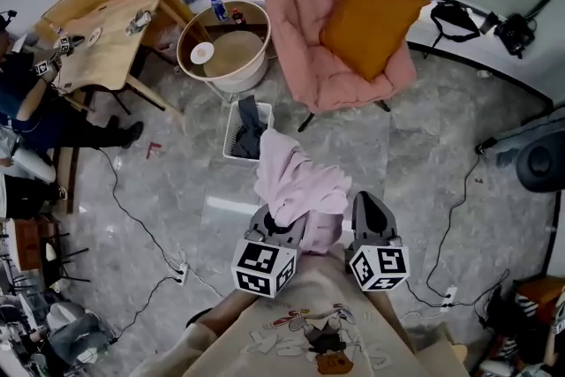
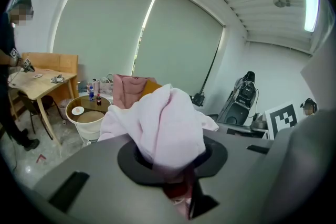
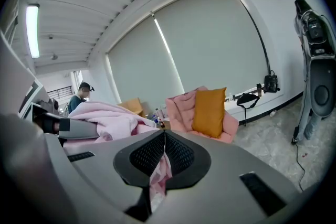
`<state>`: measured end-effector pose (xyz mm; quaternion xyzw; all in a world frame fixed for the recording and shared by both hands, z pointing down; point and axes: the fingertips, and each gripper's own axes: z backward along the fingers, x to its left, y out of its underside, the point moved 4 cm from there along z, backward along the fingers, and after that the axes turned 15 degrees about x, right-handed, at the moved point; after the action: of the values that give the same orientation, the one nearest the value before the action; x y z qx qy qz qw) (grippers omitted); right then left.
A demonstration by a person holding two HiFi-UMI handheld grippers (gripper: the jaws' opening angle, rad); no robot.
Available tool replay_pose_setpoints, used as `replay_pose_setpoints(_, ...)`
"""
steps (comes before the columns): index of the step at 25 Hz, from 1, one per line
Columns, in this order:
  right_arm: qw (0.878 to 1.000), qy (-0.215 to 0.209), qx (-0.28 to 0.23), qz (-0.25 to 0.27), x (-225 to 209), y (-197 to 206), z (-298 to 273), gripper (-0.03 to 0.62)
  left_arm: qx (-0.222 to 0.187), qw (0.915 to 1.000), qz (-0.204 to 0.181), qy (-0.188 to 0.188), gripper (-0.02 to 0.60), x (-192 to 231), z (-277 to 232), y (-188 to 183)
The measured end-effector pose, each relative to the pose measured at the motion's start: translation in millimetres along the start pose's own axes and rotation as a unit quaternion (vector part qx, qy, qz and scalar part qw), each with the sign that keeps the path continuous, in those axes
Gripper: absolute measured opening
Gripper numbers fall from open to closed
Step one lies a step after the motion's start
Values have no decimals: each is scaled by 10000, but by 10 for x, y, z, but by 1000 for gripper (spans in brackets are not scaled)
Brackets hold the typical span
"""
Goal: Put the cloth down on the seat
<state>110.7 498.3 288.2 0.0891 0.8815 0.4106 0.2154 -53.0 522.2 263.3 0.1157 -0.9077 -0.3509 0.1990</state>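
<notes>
Pink cloth [image 1: 296, 177] clamped by left claw [image 1: 279, 230] and right claw [image 1: 369, 206].

I'm in a room dressed like a lounge but run as a recording studio. A pink armchair [image 1: 331, 22] with an orange cushion [image 1: 371, 13] and a round table [image 1: 237, 56] stand at the top of the frame, a wooden table [image 1: 106, 49] at upper left. Cables [image 1: 141, 225] and a power strip [image 1: 181, 272] trail over the stone floor [image 1: 397, 154] at lower left. Wide blinds [image 3: 210, 50] cover the far wall.

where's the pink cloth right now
In the head view the pink cloth is low centre, pinched by the left gripper and right gripper, short of the pink armchair.
</notes>
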Motion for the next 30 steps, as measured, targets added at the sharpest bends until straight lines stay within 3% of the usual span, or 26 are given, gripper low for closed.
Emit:
replay_pose_setpoints(8,9997,113,51,228,279,-594,-664,20,-84,9994,235,239,91,691,-240,-569)
replay_pose_setpoints(16,9988,461,-13,173,538,-1193,-1320,20,-268,9975,95,647,91,1391,-337,-1143)
replay_pose_setpoints(23,9981,571,80,205,766,-1366,-1846,20,-221,9968,29,765,91,1951,-478,-1307)
replay_pose_setpoints(30,9984,485,232,151,779,-1514,-2204,20,-118,9967,-53,797,91,2147,-640,-1467)
